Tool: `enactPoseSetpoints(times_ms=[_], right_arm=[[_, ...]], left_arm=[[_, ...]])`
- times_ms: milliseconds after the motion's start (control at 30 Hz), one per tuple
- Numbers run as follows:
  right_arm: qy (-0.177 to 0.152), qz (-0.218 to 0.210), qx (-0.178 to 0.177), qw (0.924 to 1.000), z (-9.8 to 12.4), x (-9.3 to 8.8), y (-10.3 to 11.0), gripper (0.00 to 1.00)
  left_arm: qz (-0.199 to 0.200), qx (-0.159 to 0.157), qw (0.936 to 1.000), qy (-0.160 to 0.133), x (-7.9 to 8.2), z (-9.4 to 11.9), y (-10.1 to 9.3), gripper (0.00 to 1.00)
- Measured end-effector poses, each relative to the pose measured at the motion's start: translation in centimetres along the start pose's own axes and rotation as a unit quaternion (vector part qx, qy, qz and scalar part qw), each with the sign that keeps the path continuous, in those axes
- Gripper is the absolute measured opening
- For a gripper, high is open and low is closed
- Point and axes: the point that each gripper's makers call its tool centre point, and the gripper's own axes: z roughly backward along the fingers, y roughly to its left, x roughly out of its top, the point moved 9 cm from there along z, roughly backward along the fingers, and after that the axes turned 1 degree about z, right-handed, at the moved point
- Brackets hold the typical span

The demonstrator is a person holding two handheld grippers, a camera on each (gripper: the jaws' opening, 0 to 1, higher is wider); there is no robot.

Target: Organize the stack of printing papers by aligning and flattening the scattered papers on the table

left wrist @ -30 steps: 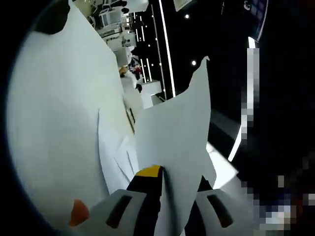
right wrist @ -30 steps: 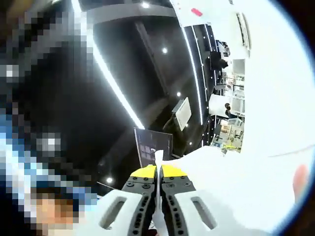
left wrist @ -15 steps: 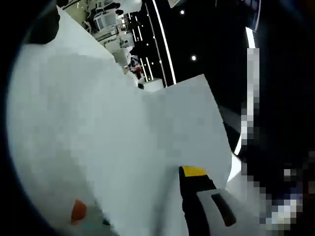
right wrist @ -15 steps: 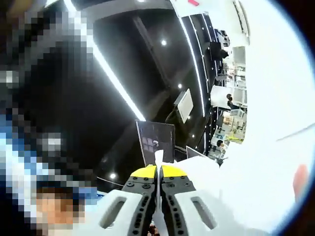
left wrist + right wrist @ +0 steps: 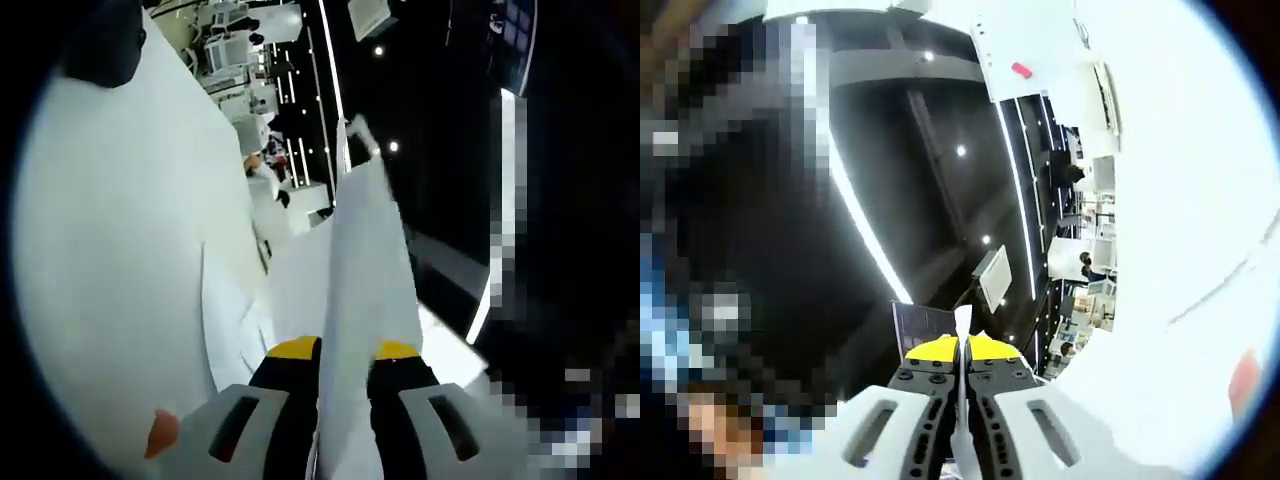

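Gripping was confirmed on both sides. In the left gripper view, the left gripper (image 5: 345,350) had its two yellow-tipped jaws closed onto a sheet of paper (image 5: 360,250), which ran up between them edge-on and rose well past the tips. In the right gripper view, the right gripper (image 5: 962,347) had its jaws pressed fully together, with a thin white sliver of paper edge (image 5: 962,322) poking out just beyond the tips.

Judgement: the sheet was held upright at two places so its edges could be squared and the sheet pulled taut before laying it down; whether both grippers held the same sheet could not be told.

Just beyond the left jaws, more loose papers (image 5: 235,320) lay overlapped and askew on the white table (image 5: 120,250), their edges not aligned. A small orange mark (image 5: 160,432) sat low on the table surface near that gripper. In the right gripper view the table showed as a bright white expanse (image 5: 1180,200) along the right side.

Farther off, both views looked into a dark hall with long ceiling light strips (image 5: 330,90), and distant white workstations (image 5: 235,50) beyond the table's far edge.

Judgement: alignment was unfinished; the pile on the table was not yet flattened.
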Motion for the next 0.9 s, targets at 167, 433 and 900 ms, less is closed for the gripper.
enactPoseSetpoints(times_ms=[167, 433, 900], right_arm=[[-0.022, 0.018, -0.011, 0.9995, 0.6, -0.9, 0.3, 0.00], [-0.137, 0.034, -0.021, 0.9897, 3.2, -0.4, 0.9, 0.00], [-0.172, 0.044, -0.056, 0.9825, 3.2, -1.3, 0.3, 0.00]], left_arm=[[0.002, 0.000, 0.9999, -0.011, 0.5, -0.1, 0.2, 0.21], [0.004, -0.001, 0.9998, -0.020, 0.6, -0.2, 0.3, 0.20], [0.012, -0.008, 0.9996, -0.025, -0.1, -0.4, -0.2, 0.19]])
